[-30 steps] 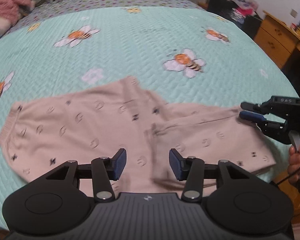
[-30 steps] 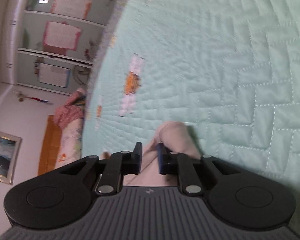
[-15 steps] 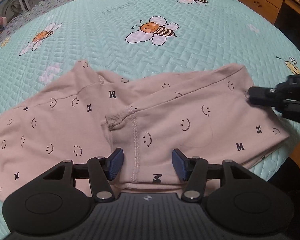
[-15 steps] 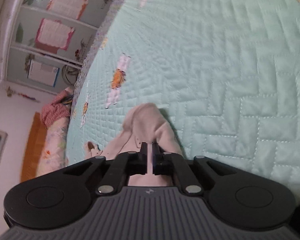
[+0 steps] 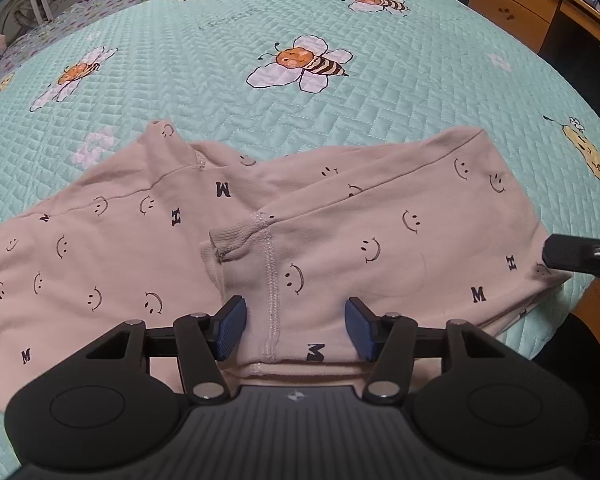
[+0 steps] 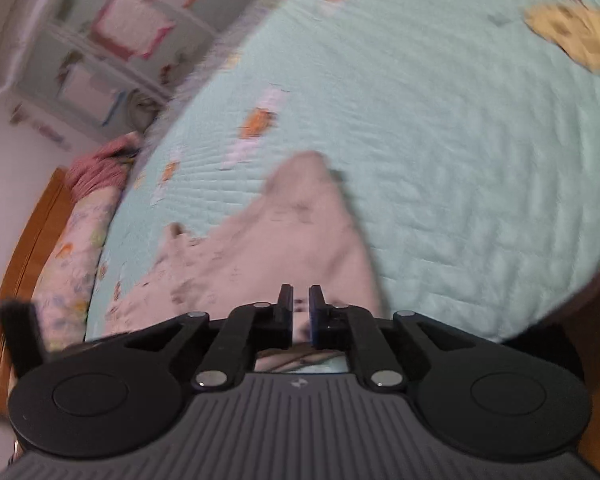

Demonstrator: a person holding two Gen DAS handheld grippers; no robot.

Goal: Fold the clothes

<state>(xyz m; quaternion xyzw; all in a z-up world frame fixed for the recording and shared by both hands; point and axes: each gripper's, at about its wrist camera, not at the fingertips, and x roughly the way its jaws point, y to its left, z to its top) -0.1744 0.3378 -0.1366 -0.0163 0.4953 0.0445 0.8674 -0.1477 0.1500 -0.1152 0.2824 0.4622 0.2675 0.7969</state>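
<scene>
Beige smiley-print trousers (image 5: 300, 248) lie half-folded on a bee-patterned quilt (image 5: 340, 20). The left gripper (image 5: 296, 326) stands spread, its pads straddling the cuff seam without pinching. The right gripper (image 6: 300, 312) clamps the far fold's edge. To fold cleanly, it should probably carry that edge level, keeping the hems aligned.

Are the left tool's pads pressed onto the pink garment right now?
No. In the left wrist view the left tool stands open, its blue pads well apart on either side of the pink garment's stitched seam.
</scene>
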